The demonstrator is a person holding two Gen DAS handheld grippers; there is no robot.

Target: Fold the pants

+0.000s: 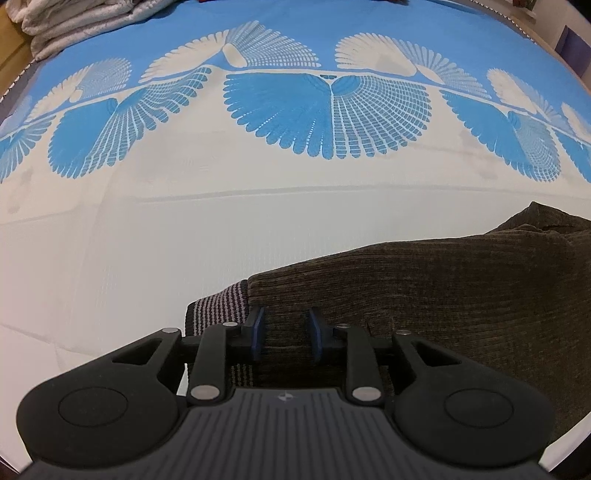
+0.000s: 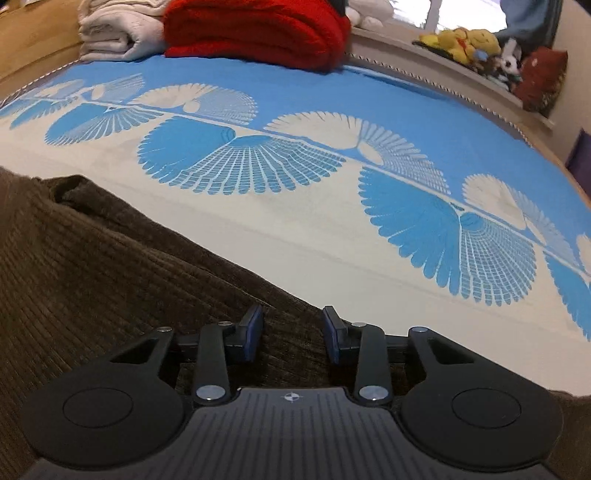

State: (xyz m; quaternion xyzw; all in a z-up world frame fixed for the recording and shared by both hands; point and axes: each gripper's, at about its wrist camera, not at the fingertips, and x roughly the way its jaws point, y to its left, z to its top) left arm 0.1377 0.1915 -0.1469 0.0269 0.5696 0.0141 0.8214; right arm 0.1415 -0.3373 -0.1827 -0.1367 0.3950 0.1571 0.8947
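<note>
The brown pants [image 1: 424, 295] lie on the bed's blue-and-white sheet [image 1: 147, 240], both the left claw [image 1: 284, 334] and right claw [image 2: 291, 330] parted over them, gripping nothing; only the right view shows a red blanket [image 2: 255, 33].

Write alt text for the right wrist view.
The right gripper hangs with jaws apart over brown corduroy pants spread on a bed sheet printed with blue and white fans. At the far end lie a red blanket, a folded white blanket and plush toys.
</note>
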